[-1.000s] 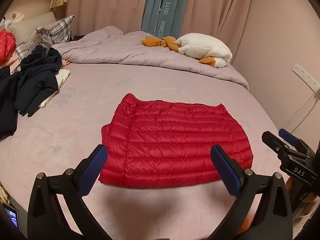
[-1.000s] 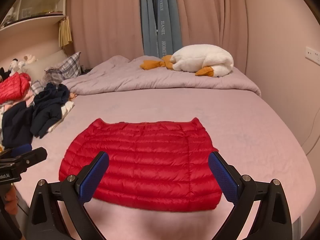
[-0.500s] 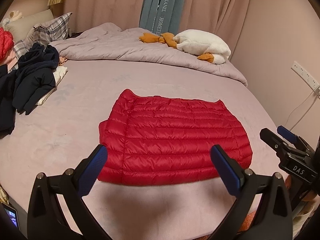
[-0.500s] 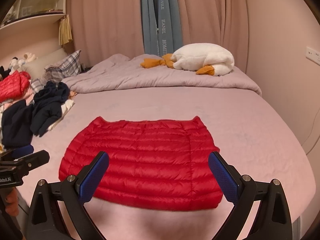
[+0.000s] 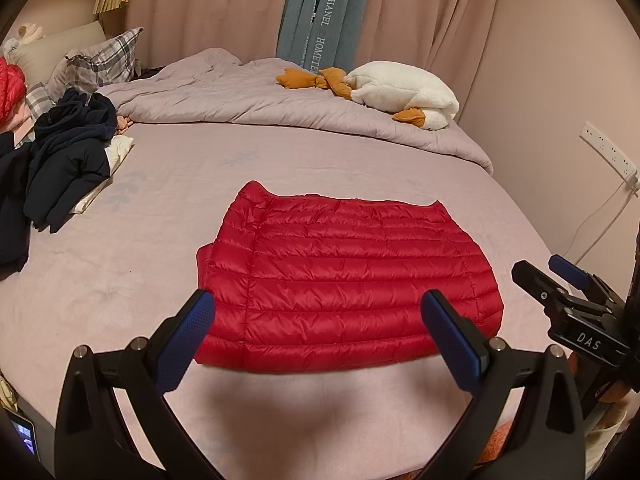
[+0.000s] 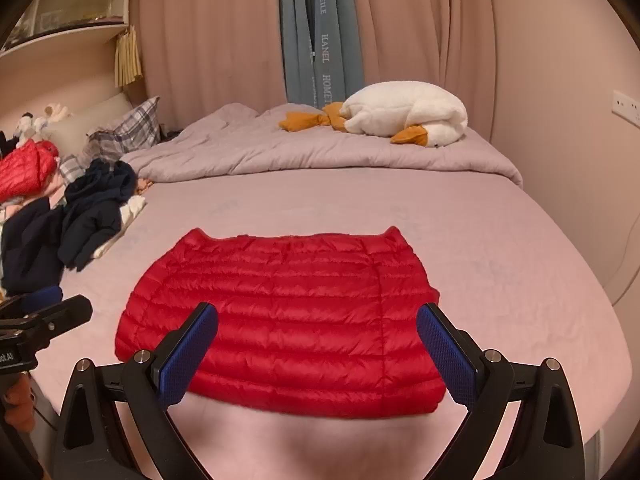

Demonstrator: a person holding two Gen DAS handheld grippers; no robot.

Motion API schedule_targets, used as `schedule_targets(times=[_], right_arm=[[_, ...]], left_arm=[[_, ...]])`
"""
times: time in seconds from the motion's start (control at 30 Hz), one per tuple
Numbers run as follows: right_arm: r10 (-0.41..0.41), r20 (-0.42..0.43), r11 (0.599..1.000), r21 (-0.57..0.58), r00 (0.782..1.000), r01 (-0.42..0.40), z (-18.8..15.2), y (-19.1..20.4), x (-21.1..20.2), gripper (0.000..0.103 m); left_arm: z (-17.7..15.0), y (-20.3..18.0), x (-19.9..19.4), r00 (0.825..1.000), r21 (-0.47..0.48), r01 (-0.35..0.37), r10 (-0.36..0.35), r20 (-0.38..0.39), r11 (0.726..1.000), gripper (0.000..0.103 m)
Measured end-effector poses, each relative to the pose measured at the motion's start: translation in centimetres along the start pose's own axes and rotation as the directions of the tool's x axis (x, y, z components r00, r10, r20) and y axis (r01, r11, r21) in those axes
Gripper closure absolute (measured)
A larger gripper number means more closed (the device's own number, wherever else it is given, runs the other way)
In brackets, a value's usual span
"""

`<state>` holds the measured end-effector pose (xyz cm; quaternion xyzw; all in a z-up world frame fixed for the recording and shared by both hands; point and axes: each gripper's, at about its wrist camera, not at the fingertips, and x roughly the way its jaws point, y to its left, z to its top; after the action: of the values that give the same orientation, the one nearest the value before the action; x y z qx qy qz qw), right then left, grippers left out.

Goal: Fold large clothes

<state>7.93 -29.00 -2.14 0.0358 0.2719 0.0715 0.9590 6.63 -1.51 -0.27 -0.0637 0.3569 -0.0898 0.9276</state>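
Observation:
A red quilted down jacket (image 5: pixel 344 280) lies folded into a flat rectangle on the pink bed sheet (image 5: pixel 120 280); it also fills the middle of the right wrist view (image 6: pixel 288 320). My left gripper (image 5: pixel 318 304) hangs open above the jacket's near edge, blue pads empty. My right gripper (image 6: pixel 318 316) is likewise open and empty over the near edge. The right gripper (image 5: pixel 568 280) shows at the right side of the left wrist view, and the left gripper (image 6: pixel 44 308) at the left side of the right wrist view.
A heap of dark navy clothes (image 5: pixel 68 160) lies at the bed's left, with another red garment (image 6: pixel 24 168) behind. A bunched grey duvet (image 5: pixel 280 108) and a white goose plush (image 5: pixel 404 92) sit at the back. A wall socket with cable (image 5: pixel 608 156) is right.
Both grippers have drifted slightly, so the jacket sits a little lower and more to the left in the left wrist view. The jacket itself lies unchanged.

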Motion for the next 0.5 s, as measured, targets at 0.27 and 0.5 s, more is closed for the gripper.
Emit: schedule_targets(times=[0.27,0.5], right_arm=[[0.000,-0.003,1.000,0.000,1.000,0.000,-0.03,0.13,0.03,0.004],[-0.003,-0.005,1.000,0.002,1.000,0.003,-0.07,0.12,0.07,0.004]], left_arm=[[0.08,-0.18,-0.13,1.000,0.011,0.003,-0.003,0.007,1.000,0.000],[0.07,-0.05,-0.16,1.000,0.013,-0.006,0.006,0.010,1.000,0.000]])
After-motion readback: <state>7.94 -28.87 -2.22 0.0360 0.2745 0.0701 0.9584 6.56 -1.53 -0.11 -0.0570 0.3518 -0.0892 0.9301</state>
